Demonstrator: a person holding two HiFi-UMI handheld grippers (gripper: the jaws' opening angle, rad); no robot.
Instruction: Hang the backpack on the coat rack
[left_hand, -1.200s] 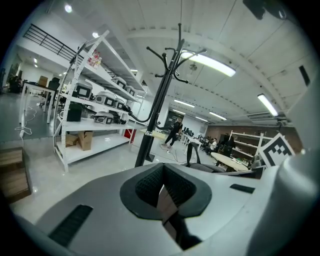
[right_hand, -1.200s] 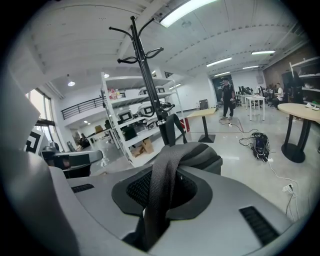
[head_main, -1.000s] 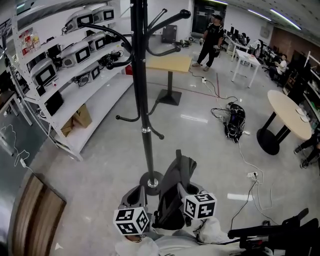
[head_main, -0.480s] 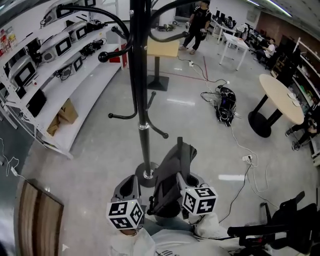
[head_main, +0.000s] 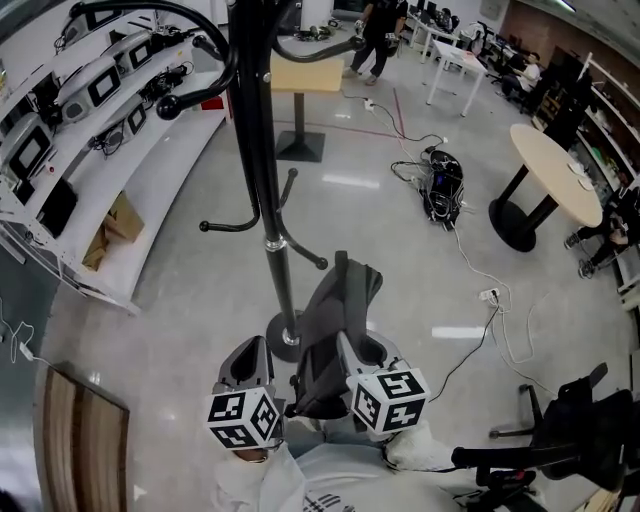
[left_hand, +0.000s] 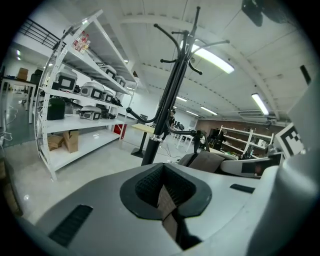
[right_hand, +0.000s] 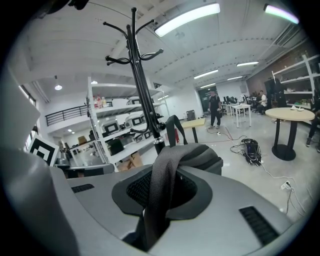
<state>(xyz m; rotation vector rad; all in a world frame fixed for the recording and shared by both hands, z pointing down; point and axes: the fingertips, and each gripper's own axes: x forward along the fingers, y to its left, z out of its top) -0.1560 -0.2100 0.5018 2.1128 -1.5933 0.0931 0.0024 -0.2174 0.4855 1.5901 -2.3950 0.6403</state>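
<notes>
The dark grey backpack (head_main: 335, 325) hangs between my two grippers, just in front of the black coat rack (head_main: 262, 190), whose round base (head_main: 285, 345) stands on the floor right behind it. My left gripper (head_main: 250, 358) is shut on a brownish backpack strap (left_hand: 167, 200). The right gripper (head_main: 365, 352) is shut on a grey webbing strap (right_hand: 161, 182) that runs up over the bag's top (right_hand: 200, 152). In both gripper views the rack's pole (left_hand: 167, 100) (right_hand: 145, 90) rises ahead, its curved hooks (right_hand: 132, 57) high above the bag.
White shelves (head_main: 90, 120) with devices line the left. On the right are a round table (head_main: 555, 170), a black bag with cables (head_main: 440, 190) on the floor and an office chair (head_main: 560, 450). A person (head_main: 380, 25) stands far back by a wooden table (head_main: 300, 72).
Both grippers and the backpack have come closer to the coat rack's pole, and the bag sits slightly higher. Both grips are unchanged.
</notes>
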